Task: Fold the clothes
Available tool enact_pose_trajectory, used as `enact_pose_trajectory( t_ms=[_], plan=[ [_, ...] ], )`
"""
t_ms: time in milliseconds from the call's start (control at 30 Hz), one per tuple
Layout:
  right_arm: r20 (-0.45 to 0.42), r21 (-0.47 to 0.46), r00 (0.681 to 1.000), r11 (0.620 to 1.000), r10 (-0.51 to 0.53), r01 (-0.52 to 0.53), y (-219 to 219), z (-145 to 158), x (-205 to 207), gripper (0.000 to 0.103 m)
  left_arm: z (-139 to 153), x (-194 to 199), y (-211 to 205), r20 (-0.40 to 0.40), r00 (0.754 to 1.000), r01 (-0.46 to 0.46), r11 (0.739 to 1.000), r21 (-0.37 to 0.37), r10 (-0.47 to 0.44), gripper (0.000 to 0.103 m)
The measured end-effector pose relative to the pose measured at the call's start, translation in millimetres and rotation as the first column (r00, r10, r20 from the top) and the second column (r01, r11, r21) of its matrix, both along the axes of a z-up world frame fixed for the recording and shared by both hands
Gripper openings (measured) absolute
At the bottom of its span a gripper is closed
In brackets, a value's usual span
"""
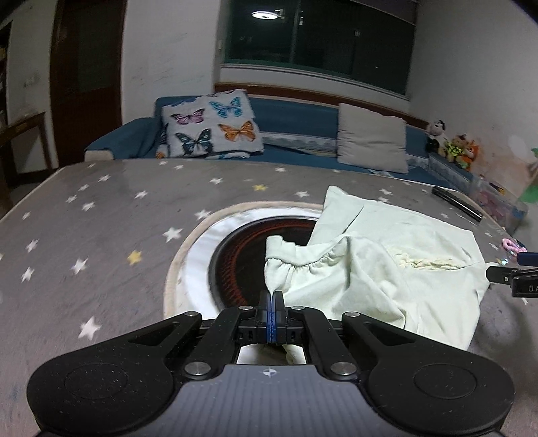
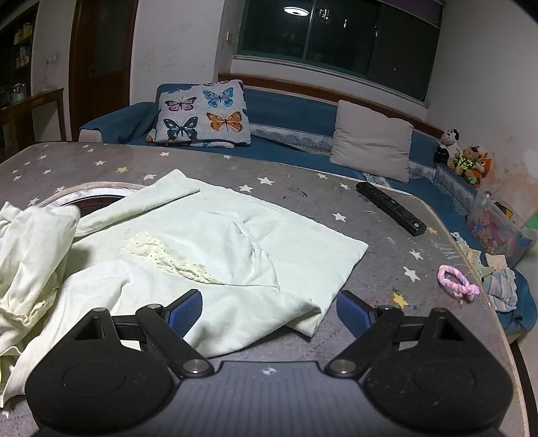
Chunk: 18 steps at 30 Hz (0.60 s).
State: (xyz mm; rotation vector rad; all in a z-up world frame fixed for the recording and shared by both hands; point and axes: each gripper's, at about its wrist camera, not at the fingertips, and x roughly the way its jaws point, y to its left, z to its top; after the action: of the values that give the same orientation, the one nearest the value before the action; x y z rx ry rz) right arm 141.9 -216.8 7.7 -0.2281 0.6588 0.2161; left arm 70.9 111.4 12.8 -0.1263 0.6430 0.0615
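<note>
Left gripper point(image 1: 272, 297) pinches the pale green garment's point(image 1: 386, 265) gathered cuff, lifting that sleeve for folding over the body. Right gripper point(image 2: 269, 311) hangs spread above the near hem, pressing nothing, likely ready to steady it on the counter point(image 2: 386, 242).

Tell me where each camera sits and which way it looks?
Left wrist view: on the left gripper, looking forward and down across the starry table; its jaws are shut on the pale green garment.
Right wrist view: on the right gripper, facing the same way; its jaws stand open over the garment's near edge.
Both show the garment, remote, butterfly pillow and window.
</note>
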Motion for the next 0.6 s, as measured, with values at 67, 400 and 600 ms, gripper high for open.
enact_pose_trajectory(
  t_ms=[67, 400, 600],
  plan=[
    [-0.001, 0.002, 1.000, 1.000, 0.004, -0.004, 0.8, -0.5, -0.8, 0.089, -3.3, -6.0, 3.5, -0.012, 1.000, -0.015, 1.000, 0.004, 0.015, 0.000],
    [-0.014, 0.007, 1.000, 1.000, 0.025, -0.025, 6.8, -3.6, -4.9, 0.089, -10.2, -21.5, -0.7, -0.055, 0.998, 0.005, 0.999, 0.033, -0.003, 0.003],
    [-0.016, 0.015, 0.999, 0.999, 0.047, -0.047, 10.8, -2.4, -7.4, 0.089, 2.2, -20.2, -5.4, -0.018, 1.000, 0.018, 0.998, 0.055, -0.017, 0.017]
  ],
)
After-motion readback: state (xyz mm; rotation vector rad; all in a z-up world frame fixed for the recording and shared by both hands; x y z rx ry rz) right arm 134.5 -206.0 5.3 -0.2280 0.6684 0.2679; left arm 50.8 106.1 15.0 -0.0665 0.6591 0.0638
